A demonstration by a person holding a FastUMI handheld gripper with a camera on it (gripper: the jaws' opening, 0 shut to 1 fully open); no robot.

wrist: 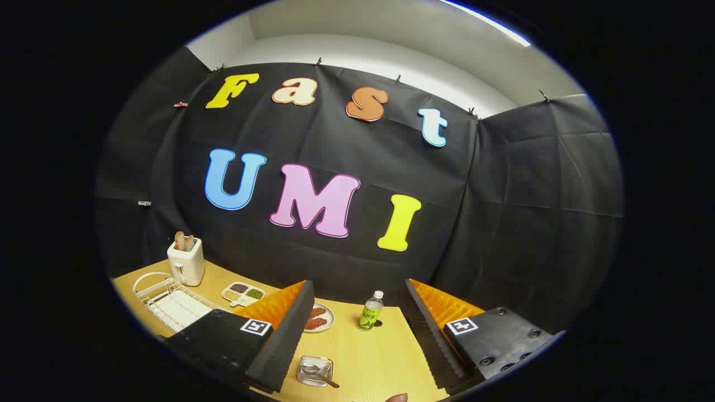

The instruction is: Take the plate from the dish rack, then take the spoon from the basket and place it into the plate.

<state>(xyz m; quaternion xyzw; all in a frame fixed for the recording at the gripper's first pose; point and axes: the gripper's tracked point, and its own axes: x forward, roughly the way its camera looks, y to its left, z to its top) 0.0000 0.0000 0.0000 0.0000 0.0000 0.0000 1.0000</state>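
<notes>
Fingers (357, 335) spread wide, holding nothing, raised above the tabletop (368, 357). Dish rack (170, 304) sits far left by the toaster (186, 261); plate not clearly made out. Spoon (321, 374) lies in the clear basket (314, 370) between the fingers. Seemingly both steps remain. Bottle (370, 311) ahead; open room around.

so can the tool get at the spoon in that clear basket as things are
Probably yes. The tool is open, and the spoon lies in the clear basket on the table between its fingers, handle sticking out, with nothing over it.
</notes>
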